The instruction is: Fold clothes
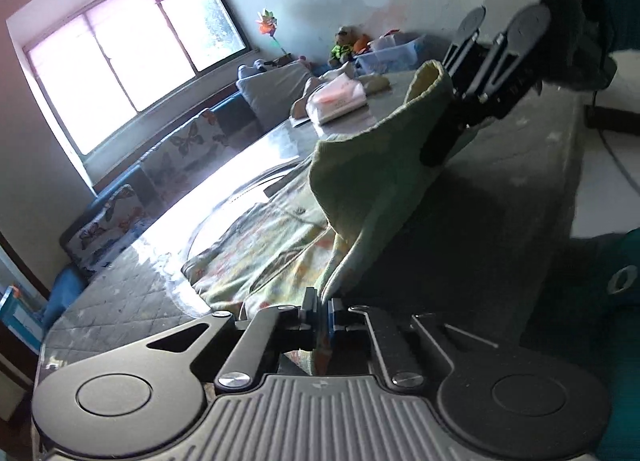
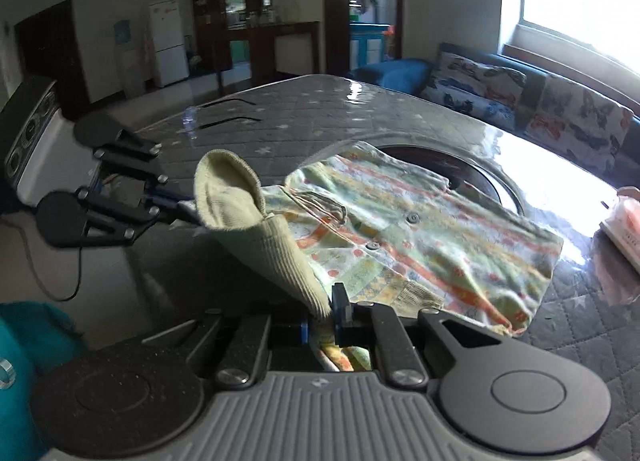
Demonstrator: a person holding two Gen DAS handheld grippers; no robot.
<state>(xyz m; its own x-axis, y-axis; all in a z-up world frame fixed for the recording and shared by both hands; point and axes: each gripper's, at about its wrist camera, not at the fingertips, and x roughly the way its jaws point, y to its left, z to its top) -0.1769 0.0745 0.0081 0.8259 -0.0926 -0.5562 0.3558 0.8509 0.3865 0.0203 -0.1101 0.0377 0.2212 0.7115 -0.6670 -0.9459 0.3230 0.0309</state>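
Mid-fold: left gripper [image 1: 323, 315] and right gripper [image 2: 320, 321] both clamp the shirt's [image 2: 420, 229] ribbed green hem [image 2: 272, 249], lifted at the table's [image 2: 340, 109] near edge. Next, likely carry hem toward collar, level.

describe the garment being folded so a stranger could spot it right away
On the grey quilted star-print table by the butterfly-cushion sofa lies a small patchwork button-front shirt. It alone has pale green ribbed cuffs, and the left gripper and right gripper each pinch it.
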